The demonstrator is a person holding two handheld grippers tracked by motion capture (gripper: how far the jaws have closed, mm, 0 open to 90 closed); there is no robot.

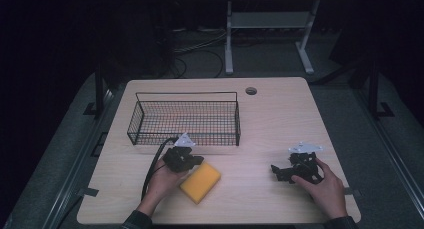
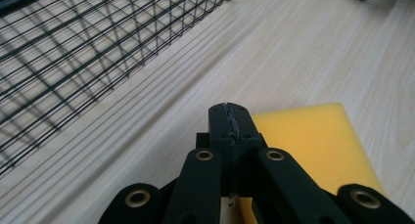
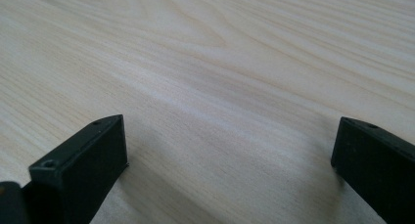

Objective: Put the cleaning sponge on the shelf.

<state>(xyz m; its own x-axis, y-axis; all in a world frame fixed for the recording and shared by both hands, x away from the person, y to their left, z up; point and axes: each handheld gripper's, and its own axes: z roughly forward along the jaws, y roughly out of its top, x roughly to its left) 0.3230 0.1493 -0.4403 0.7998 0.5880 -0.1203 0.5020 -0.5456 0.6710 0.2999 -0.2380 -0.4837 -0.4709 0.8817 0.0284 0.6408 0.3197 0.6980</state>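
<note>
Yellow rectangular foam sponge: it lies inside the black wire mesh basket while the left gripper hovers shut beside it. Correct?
Not quite. The yellow rectangular foam sponge lies on the pale wooden table, in front of the black wire mesh basket, as the high view shows. The left gripper is indeed shut beside it.

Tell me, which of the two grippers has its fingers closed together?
The left gripper, beside the yellow sponge: its fingers meet with nothing between them. The right gripper has its fingers wide apart.

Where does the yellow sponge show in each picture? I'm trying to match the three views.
High view: the yellow sponge lies low centre-left, at the left gripper.
Left gripper view: the sponge sits lower right, past the shut jaws.
Right gripper view: not in it.
Shared landmark: the light wooden table.
</note>
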